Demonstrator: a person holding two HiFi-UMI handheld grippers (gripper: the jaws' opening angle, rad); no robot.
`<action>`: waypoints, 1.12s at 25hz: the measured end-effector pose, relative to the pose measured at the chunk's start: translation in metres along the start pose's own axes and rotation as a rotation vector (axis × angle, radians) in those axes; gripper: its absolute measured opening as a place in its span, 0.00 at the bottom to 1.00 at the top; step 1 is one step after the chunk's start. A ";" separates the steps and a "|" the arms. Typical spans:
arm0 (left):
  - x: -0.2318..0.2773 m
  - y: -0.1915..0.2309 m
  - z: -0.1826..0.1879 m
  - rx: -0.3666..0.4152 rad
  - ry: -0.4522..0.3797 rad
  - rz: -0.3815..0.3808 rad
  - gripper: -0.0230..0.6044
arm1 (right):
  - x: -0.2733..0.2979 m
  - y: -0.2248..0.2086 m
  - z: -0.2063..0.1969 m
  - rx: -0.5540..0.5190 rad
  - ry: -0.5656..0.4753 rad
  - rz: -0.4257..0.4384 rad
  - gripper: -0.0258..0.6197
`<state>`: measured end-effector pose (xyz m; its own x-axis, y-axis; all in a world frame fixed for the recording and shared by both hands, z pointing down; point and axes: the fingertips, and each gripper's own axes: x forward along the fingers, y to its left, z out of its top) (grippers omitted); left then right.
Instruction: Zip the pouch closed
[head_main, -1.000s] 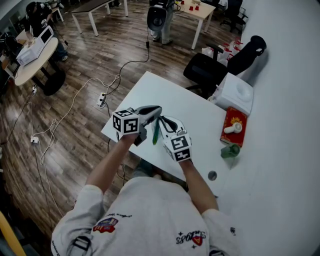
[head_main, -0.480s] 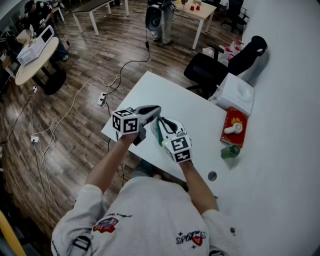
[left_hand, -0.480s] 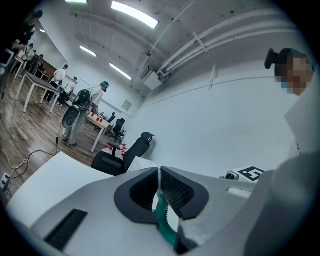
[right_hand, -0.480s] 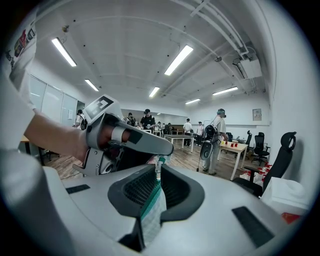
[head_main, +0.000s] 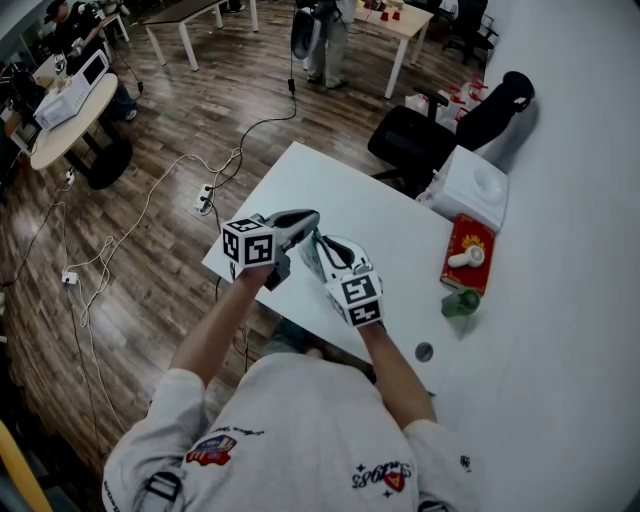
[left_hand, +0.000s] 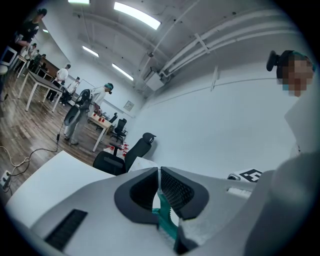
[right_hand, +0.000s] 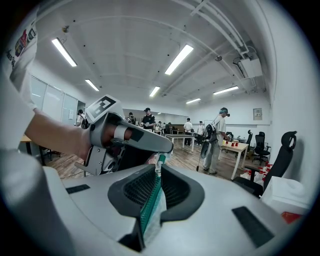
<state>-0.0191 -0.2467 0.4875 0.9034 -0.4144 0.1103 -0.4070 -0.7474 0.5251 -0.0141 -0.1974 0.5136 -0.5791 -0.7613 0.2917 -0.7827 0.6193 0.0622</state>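
I hold a small translucent pouch with a green zipper edge above the white table, near its front left edge. My left gripper comes in from the left and is shut on the green zipper piece at the pouch's top. My right gripper reaches up from below and is shut on the pouch's green toothed zipper edge. In the right gripper view the left gripper sits just beyond my jaws, at the far end of the zipper. Most of the pouch's body is hidden by the grippers.
At the table's right stand a white box, a red box with a white item on it, a green object and a small round disc. A black office chair stands behind the table. Cables lie on the floor.
Both grippers stay almost in place. The pouch between them has turned slightly, so less of its green edge shows from above.
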 end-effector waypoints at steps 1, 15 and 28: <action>-0.001 0.000 0.000 -0.001 -0.001 0.001 0.07 | 0.000 0.001 0.000 0.000 0.000 0.000 0.10; -0.003 0.003 -0.001 -0.004 0.000 0.012 0.07 | -0.004 0.003 -0.004 0.003 0.006 0.010 0.10; -0.001 0.007 -0.006 -0.032 -0.010 0.019 0.07 | -0.009 0.002 -0.013 -0.004 0.013 0.018 0.10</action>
<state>-0.0222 -0.2484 0.4958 0.8941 -0.4334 0.1125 -0.4194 -0.7226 0.5495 -0.0074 -0.1872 0.5235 -0.5903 -0.7473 0.3050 -0.7712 0.6338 0.0602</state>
